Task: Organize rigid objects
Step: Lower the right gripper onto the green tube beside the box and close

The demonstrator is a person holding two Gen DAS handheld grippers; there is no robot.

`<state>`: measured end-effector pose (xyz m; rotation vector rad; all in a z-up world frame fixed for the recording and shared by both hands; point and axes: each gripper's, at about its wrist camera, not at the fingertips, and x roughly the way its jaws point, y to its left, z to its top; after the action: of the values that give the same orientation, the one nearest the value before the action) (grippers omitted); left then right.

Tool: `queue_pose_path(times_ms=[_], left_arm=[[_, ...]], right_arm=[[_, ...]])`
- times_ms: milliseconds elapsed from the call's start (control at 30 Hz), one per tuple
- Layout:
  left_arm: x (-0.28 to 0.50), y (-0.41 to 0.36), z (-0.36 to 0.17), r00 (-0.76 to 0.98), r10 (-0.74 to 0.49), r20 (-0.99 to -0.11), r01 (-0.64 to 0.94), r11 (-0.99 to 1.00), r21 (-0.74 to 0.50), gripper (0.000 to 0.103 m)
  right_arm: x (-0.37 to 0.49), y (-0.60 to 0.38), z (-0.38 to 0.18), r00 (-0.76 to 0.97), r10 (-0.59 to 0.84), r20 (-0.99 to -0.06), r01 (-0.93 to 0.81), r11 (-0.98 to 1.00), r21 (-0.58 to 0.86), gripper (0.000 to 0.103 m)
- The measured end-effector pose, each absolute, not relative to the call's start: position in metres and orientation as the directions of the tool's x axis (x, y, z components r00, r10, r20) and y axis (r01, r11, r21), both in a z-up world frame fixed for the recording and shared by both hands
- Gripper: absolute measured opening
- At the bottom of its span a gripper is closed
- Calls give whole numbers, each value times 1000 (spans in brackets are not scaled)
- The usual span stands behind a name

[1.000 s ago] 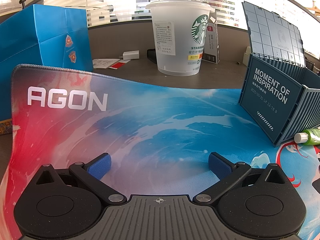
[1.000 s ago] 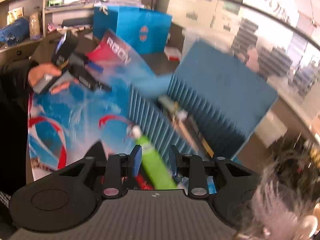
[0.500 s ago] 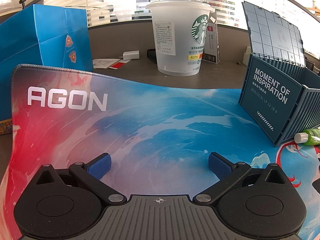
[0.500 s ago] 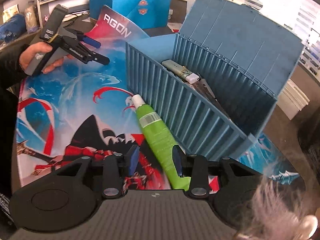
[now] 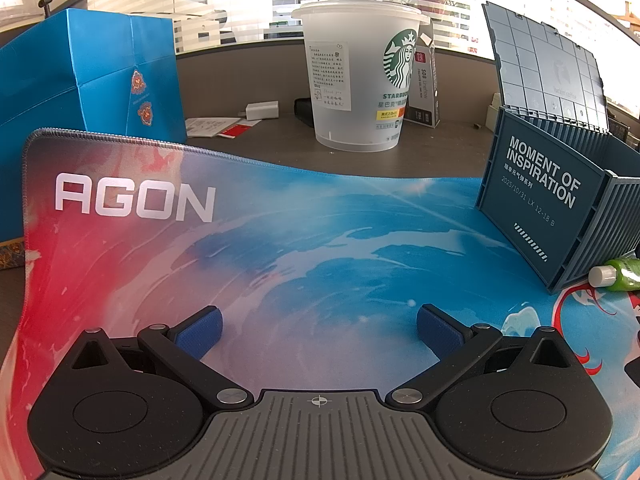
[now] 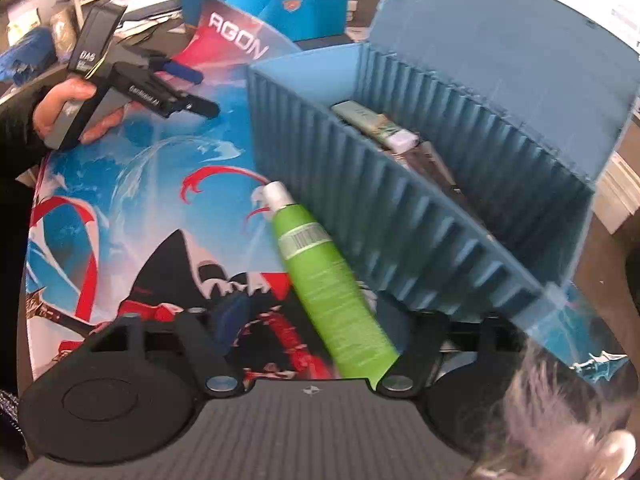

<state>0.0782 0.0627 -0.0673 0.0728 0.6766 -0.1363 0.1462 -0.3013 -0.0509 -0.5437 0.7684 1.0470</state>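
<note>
A green tube [image 6: 324, 276] with a white cap lies on the printed mat [image 6: 120, 208], against the front wall of the blue container box [image 6: 380, 208]. My right gripper [image 6: 324, 320] straddles the tube's lower end. Its jaws are opening, and the blue left pad [image 6: 230, 320] stands clear of the tube. The box lid [image 6: 500, 52] is up, and a capped tube [image 6: 376, 124] lies inside among other items. My left gripper [image 5: 318, 332] hovers open over the mat [image 5: 280, 240] with nothing between its pads. From there the box [image 5: 536, 200] and the tube's cap end [image 5: 620, 276] sit at the right.
Behind the mat stand a frosted Starbucks cup [image 5: 360, 80], a blue paper bag [image 5: 80, 92] and a small carton [image 5: 426, 84]. A white charger [image 5: 262, 111] and papers [image 5: 216, 126] lie on the desk. A hand [image 6: 60, 108] holds the left gripper [image 6: 176, 92].
The right gripper came down with the green tube to the mat beside the box, then its jaws spread off the tube. The left gripper has not moved.
</note>
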Motion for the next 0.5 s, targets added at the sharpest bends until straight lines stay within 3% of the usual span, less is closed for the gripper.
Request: queue_pose_path(times_ms=[300,500], left_arm=[[78,63,-67,771,-102,-628,149,989,23,103],[78,63,-67,771,-102,-628,149,989,23,103]], right_arm=[[113,-281,-47,153,596,-788,-962,271,18,76],[121,-272,-55,248,582,-775,-941,336,-49,75]])
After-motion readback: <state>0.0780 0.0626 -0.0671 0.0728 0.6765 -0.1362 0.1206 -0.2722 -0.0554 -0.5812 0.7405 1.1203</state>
